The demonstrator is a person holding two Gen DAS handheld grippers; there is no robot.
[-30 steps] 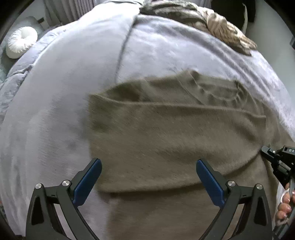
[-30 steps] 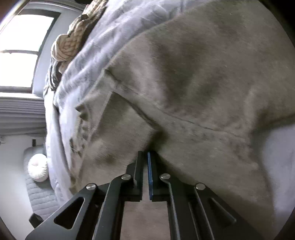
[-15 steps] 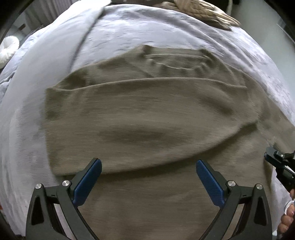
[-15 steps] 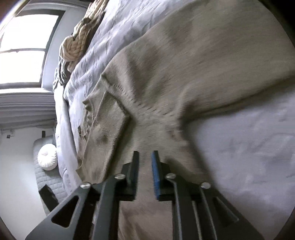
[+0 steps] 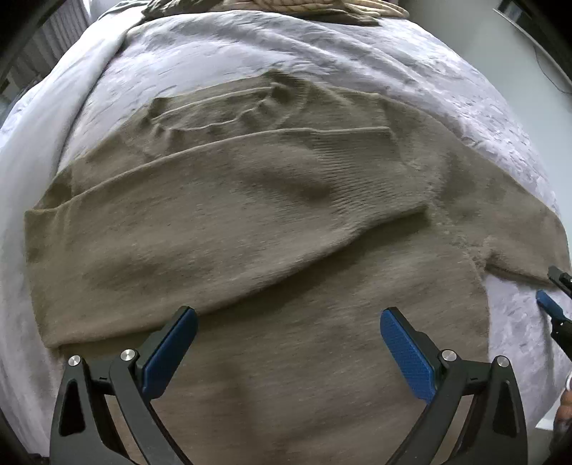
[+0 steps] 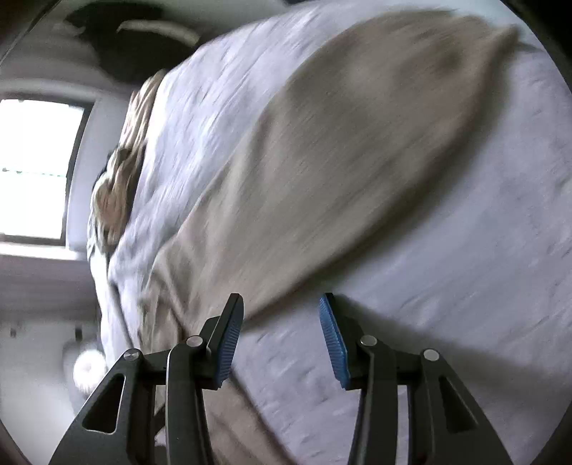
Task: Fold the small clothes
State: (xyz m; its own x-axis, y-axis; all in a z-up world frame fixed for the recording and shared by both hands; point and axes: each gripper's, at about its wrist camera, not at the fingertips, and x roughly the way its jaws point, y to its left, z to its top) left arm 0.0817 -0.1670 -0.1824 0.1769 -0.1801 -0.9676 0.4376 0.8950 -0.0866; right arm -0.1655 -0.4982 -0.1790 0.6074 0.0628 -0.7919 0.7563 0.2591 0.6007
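Note:
A taupe knit sweater (image 5: pixel 250 221) lies flat on a pale lilac bedspread (image 5: pixel 271 50), one sleeve folded across its chest and its neckline at the far side. My left gripper (image 5: pixel 287 338) hangs open over the sweater's lower body, nothing between its blue pads. In the blurred right wrist view the other sleeve (image 6: pixel 339 150) stretches away across the bedspread (image 6: pixel 464 286). My right gripper (image 6: pixel 280 332) is above the bedspread beside that sleeve, its jaws opening with nothing between them. Its tip (image 5: pixel 552 307) shows at the right edge of the left wrist view.
A beige chunky knit throw (image 5: pixel 321 5) lies at the far end of the bed, also seen as the throw (image 6: pixel 118 179) near a bright window (image 6: pixel 32 171). A white round cushion (image 6: pixel 89 368) sits on a seat beyond the bed. A person's fingers (image 5: pixel 565 411) hold the right gripper.
The right gripper let go of the sweater fabric, opened and pulled back over the bare bedspread. The left gripper shifted right across the sweater, staying open.

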